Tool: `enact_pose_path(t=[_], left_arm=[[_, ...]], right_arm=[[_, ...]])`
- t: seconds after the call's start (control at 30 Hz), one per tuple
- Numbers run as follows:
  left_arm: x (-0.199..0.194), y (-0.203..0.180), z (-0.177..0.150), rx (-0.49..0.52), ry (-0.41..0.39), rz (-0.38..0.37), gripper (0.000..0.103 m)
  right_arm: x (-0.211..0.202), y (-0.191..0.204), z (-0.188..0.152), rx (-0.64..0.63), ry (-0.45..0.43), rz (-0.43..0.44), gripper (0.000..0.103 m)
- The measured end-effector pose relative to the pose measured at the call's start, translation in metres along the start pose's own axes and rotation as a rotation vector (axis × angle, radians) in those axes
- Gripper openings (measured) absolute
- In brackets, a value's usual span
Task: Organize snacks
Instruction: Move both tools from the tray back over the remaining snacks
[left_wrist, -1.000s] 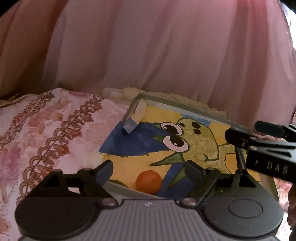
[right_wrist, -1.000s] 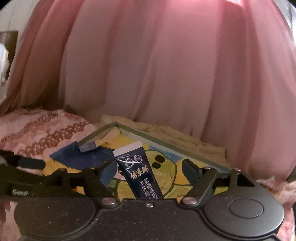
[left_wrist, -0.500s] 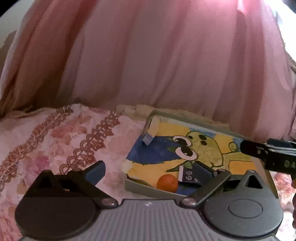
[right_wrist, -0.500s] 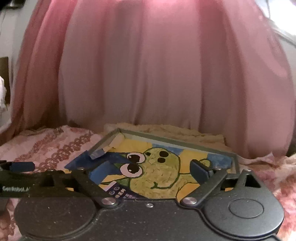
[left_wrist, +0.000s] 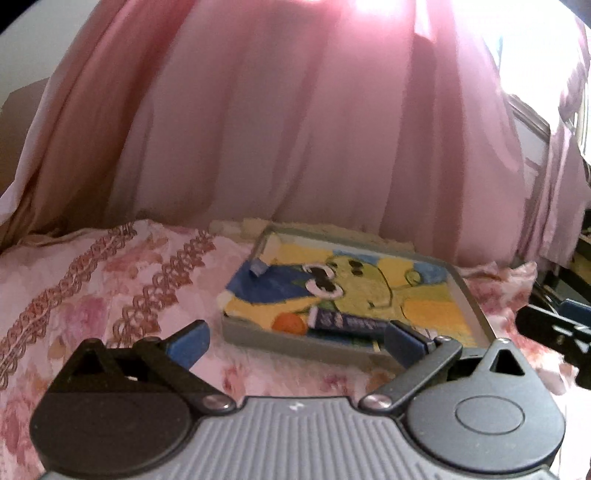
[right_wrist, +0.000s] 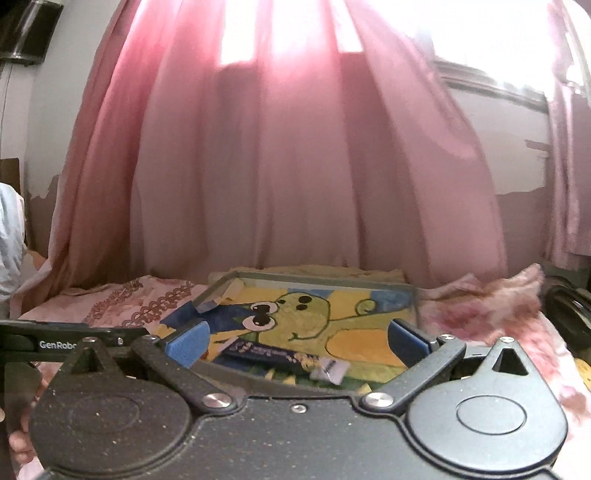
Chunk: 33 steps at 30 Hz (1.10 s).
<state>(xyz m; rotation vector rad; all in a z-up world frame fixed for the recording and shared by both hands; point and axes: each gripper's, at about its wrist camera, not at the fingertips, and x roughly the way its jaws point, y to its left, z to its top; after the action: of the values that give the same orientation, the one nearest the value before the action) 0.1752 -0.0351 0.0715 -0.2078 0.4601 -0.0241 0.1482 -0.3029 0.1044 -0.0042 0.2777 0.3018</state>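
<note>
A grey tray (left_wrist: 295, 345) lined with a yellow and blue cartoon drawing lies on the pink floral bedspread (left_wrist: 110, 280). Inside it, near the front edge, rest an orange ball (left_wrist: 289, 324) and a dark blue snack packet (left_wrist: 351, 325). The same dark blue snack packet (right_wrist: 273, 353) lies flat in the tray (right_wrist: 314, 278) in the right wrist view. My left gripper (left_wrist: 295, 341) is open, held back above the bedspread just short of the tray. My right gripper (right_wrist: 295, 341) is open and empty over the tray's near edge.
A pink curtain (left_wrist: 295, 129) hangs close behind the tray. A small blue and white block (left_wrist: 258, 266) leans in the tray's far left corner. Crumpled pink fabric (right_wrist: 491, 291) lies to the tray's right, with dark objects (right_wrist: 569, 314) beyond it.
The right gripper opened and let the blue packet go; it now lies in the tray beside the orange ball. Both grippers have pulled back and up, away from the tray.
</note>
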Motion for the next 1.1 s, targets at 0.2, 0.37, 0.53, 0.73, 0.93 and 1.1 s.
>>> enact_pose_path(t=[0.2,0.37,0.53,0.73,0.93,1.1], left_arm=[[-0.025,-0.009,-0.023,0.028,0.04,-0.002,0.102],[-0.041,-0.014,-0.043,0.053,0.087,-0.018,0.102],[-0.054,-0.018,-0.06,0.095,0.115,-0.025,0.102],[-0.06,-0.015,-0.078,0.108,0.161,-0.014,0.102],[-0.061,-0.006,-0.099,0.119,0.227,0.004,0.102],[-0.062,0.0,-0.114,0.116,0.282,0.0,0.102]], right_arm=[[-0.047,-0.001,-0.026,0.002,-0.014,-0.045,0.102],[-0.077,0.005,-0.05,-0.022,0.0,-0.058,0.102],[-0.098,0.013,-0.073,-0.034,0.038,-0.068,0.102],[-0.108,0.023,-0.095,-0.049,0.117,-0.082,0.102],[-0.107,0.03,-0.115,-0.12,0.207,-0.088,0.102],[-0.1,0.03,-0.132,-0.134,0.3,-0.099,0.102]])
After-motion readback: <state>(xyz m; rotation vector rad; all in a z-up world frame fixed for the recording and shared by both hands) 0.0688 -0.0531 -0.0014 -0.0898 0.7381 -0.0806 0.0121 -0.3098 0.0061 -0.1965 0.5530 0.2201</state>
